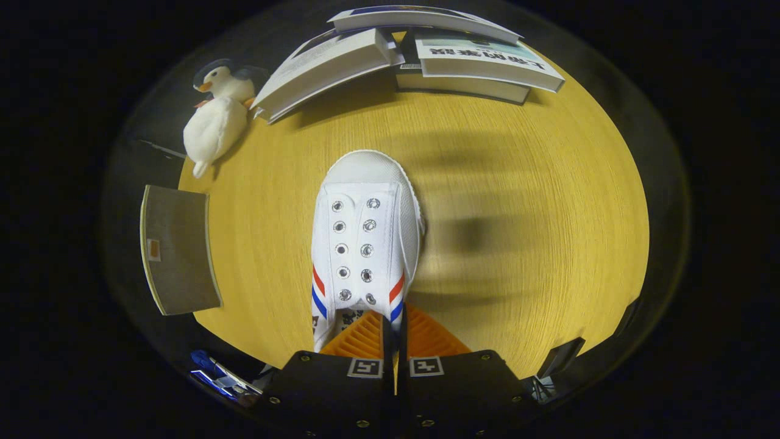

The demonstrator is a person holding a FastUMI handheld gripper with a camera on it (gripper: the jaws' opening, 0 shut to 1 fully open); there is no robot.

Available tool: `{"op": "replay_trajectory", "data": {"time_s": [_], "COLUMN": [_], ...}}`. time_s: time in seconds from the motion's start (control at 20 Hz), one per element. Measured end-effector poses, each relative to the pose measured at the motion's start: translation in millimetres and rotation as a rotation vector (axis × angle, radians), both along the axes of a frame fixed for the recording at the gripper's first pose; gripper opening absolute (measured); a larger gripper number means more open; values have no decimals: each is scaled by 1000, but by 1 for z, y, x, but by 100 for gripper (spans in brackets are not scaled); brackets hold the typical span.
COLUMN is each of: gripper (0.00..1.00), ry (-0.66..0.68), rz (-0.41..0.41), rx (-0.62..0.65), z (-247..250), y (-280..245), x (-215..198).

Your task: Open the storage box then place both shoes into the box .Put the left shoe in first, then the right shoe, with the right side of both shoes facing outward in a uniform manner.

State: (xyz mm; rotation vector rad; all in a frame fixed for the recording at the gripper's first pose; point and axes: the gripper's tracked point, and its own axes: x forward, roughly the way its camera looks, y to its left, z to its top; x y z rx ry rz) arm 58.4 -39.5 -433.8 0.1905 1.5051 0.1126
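While the gripper (pixel 394 332) pinches its rear edge, the shoe (pixel 364 244) hangs over the surface (pixel 518 256). Its toe points straight ahead, away from the fingers.

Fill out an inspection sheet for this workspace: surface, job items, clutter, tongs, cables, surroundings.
Surface: round wood-grain table, soft shadows across it.
Job's things: one white shoe with red and blue stripes, toe pointing away from the tongs.
Clutter: stacked books at the far edge; plush penguin beside them; grey flat panel off the table's side.
Grippers: tongs nearly closed, fingers pinching the shoe's rear edge.
Cables: nothing seen.
Surroundings: dark floor beyond the table; small blue-and-silver items near the tongs' body, too blurred to identify.
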Motion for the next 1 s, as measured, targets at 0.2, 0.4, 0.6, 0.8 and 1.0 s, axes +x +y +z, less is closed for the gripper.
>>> {"op": "replay_trajectory", "data": {"time_s": [0.2,0.4,0.6,0.8,1.0], "gripper": [2,2,2,2,2], "ry": [-69,-145,-193,-236,-261], "rz": [40,113,182,270,370], "rx": [40,73,123,167,215], "z": [44,91,129,160,177], "y": [28,67,118,180,252], "x": [11,27,40,51,57]}}
